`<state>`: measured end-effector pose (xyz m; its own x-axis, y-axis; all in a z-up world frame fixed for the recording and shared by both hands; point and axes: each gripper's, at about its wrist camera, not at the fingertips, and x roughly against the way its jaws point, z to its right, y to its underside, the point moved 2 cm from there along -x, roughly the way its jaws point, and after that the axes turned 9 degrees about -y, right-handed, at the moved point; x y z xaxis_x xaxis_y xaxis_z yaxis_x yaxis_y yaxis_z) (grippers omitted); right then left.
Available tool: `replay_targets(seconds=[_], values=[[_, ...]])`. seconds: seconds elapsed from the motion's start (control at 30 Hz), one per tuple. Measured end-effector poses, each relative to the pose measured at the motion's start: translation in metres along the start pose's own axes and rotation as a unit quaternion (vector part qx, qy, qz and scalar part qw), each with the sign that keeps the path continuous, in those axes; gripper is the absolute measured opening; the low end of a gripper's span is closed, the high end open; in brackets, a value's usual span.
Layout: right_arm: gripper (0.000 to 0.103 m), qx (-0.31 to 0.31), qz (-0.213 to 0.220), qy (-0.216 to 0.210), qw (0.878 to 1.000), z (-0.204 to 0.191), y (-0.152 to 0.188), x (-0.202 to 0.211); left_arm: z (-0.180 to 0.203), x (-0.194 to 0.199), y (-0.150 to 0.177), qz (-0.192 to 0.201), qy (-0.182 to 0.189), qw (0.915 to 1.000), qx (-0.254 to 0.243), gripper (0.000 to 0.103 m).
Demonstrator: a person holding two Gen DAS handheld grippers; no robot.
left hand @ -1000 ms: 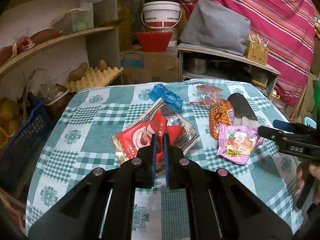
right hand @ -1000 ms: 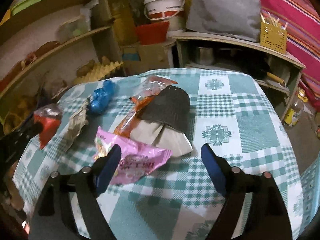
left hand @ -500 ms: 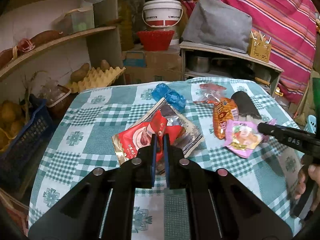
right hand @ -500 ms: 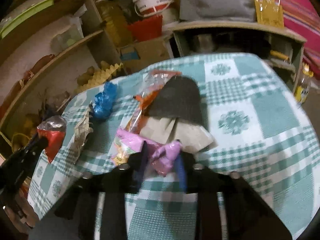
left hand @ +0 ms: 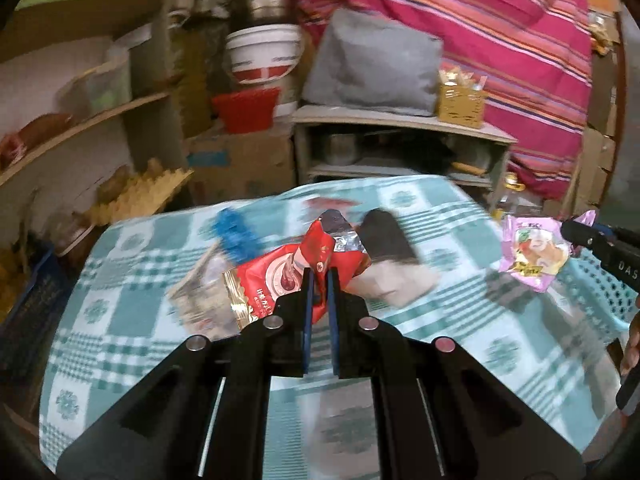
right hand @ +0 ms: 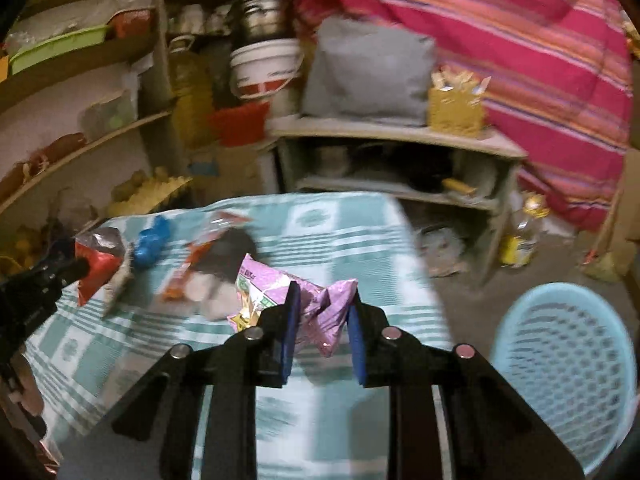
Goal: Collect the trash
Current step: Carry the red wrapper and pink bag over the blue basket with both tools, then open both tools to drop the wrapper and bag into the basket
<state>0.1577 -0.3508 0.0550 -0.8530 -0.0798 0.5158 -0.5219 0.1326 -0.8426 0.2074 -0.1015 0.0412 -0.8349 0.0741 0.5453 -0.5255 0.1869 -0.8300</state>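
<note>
My left gripper (left hand: 319,280) is shut on a red snack wrapper (left hand: 280,276) and holds it above the checked table (left hand: 132,312); it also shows in the right wrist view (right hand: 96,268). My right gripper (right hand: 322,312) is shut on a pink snack wrapper (right hand: 276,292), lifted near the table's right edge; the wrapper also shows in the left wrist view (left hand: 532,252). A light blue basket (right hand: 568,364) stands on the floor to the right. A blue crumpled wrapper (left hand: 236,236), an orange wrapper (right hand: 184,276) and a dark pouch (left hand: 388,236) lie on the table.
A flat printed packet (left hand: 196,300) lies under the red wrapper. Shelves with an egg tray (left hand: 140,196) stand at the left. A low shelf unit (left hand: 400,144) with a grey cushion is behind the table. An oil bottle (right hand: 520,232) stands on the floor.
My right gripper closed on the pink wrapper, lifted it and carried it right, toward the blue basket. My left gripper, still holding the red wrapper, has risen and swung right.
</note>
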Motion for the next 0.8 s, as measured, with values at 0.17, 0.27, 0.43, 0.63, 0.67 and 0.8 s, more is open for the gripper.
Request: replay_targets(seconds=[0.17,0.27,0.43,0.63,0.67,0.8], values=[[0.023,-0.009,0.023,0.060,0.998,0.064,-0.001,0.051,0.067,0.016,-0.018,0.022,0.050,0.9982,-0.024,0.005],[0.023,-0.031,0.031,0.089,0.995,0.111,0.005,0.081,0.115,0.026,-0.023,0.035,0.071,0.9953,-0.056,0.005],[0.023,-0.061,0.029,0.131,0.989,0.174,0.022,0.111,0.204,0.036,-0.028,0.041,0.126,0.9871,-0.090,0.005],[0.023,-0.094,0.022,0.148,0.984,0.222,0.041,0.129,0.301,0.039,-0.015,0.036,0.177,0.9743,-0.134,0.005],[0.023,-0.097,0.020,0.150,0.984,0.227,0.044,0.128,0.314,0.039,-0.012,0.033,0.184,0.9723,-0.140,0.005],[0.023,-0.107,0.009,0.155,0.982,0.242,0.051,0.125,0.350,0.037,-0.002,0.022,0.203,0.9657,-0.161,0.005]])
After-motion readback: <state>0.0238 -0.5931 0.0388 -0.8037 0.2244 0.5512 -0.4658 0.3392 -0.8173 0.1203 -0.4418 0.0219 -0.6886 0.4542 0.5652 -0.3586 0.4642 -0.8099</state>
